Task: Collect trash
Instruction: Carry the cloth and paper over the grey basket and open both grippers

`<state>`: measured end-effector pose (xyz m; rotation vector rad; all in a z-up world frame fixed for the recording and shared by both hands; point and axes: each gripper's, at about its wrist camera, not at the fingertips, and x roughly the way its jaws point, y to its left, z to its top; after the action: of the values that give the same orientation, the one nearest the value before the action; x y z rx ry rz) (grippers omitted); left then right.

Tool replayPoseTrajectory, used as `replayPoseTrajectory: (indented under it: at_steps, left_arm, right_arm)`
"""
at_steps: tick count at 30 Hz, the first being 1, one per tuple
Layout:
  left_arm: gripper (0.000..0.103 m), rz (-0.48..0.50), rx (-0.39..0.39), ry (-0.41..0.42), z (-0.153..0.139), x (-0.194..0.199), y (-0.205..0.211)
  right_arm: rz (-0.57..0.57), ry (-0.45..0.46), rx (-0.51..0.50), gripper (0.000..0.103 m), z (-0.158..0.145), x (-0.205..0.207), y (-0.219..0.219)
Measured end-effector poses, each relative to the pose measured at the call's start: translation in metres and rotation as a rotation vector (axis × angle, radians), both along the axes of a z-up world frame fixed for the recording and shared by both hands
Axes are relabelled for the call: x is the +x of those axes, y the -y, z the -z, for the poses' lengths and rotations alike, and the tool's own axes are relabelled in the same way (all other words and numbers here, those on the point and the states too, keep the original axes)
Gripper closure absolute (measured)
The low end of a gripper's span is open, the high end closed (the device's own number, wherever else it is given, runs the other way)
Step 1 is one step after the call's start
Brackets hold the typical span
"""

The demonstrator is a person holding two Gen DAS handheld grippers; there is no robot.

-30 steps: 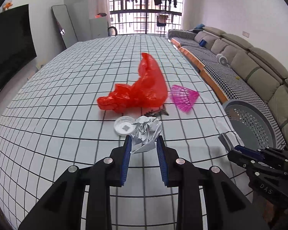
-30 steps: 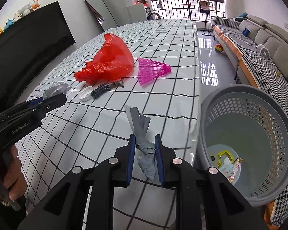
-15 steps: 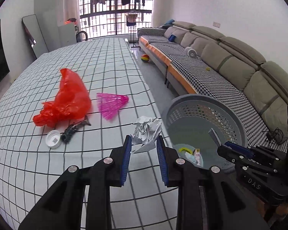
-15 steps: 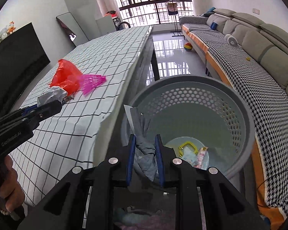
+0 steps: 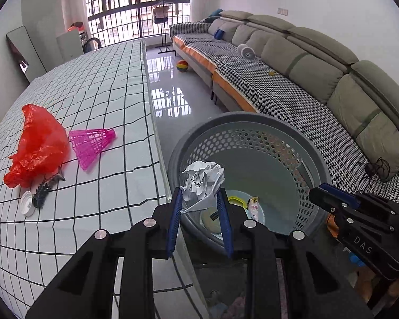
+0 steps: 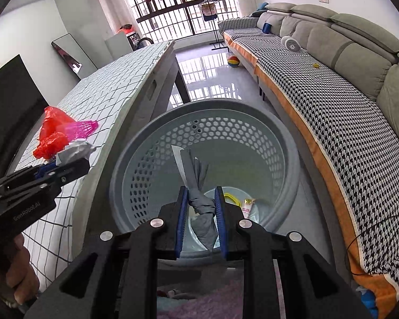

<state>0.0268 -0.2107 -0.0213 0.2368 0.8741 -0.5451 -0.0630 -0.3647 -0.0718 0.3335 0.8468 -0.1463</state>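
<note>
**Mia:** What are the tongs holding?

**Ben:** The left tongs (image 5: 199,220) pinch a crumpled paper ball (image 5: 203,179), in the low middle of the left picture. The right tongs (image 6: 200,222) pinch a knotted grey rag (image 6: 199,202), in the low middle of the right picture.

**Mia:** Where is the basket?

**Ben:** The grey basket (image 5: 316,164) sits on the floor, just beside the tabletop (image 5: 98,101). Some trash lies at its bottom. In the right picture the rag hangs over the open basket (image 6: 157,143).

**Mia:** So what could go wrong?

**Ben:** The paper ball looks close to the near rim, on the tabletop side. If the left tongs let go too soon, I think the ball could bounce off the rim and land on the floor.

**Mia:** And the rag?

**Ben:** It is floppy and knotted. It might stick to a blue pad and not fall.

**Mia:** Could the tongs bump?

**Ben:** Maybe. They are near each other over one basket.

**Mia:** Is everything picked up?

**Ben:** No. The red bag (image 5: 37,146), the pink shuttlecock (image 5: 91,142), the white cap (image 5: 28,207) and a dark little thing (image 5: 44,188) lie at the left, on the tabletop.
</note>
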Motion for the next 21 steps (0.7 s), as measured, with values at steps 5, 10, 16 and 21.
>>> replayPoseTrajectory:
  at_steps: [5,10,16,21]
  left_arm:
    - [0.076,-0.007,0.021,-0.018,0.012,0.005,0.01]
    - [0.075,0.002,0.031,-0.033,0.017,0.006,0.021]
    - [0.073,0.009,0.023,-0.035,0.015,0.01,0.029]
    - [0.052,-0.001,0.014,-0.034,0.015,0.01,0.028]
  right_arm:
    - [0.007,-0.014,0.008,0.083,0.01,0.006,0.01]
    - [0.003,-0.026,0.014,0.083,0.017,0.016,0.012]
    - [0.02,-0.031,0.022,0.083,0.02,0.019,0.017]
    - [0.044,-0.018,0.003,0.065,0.019,0.016,0.021]
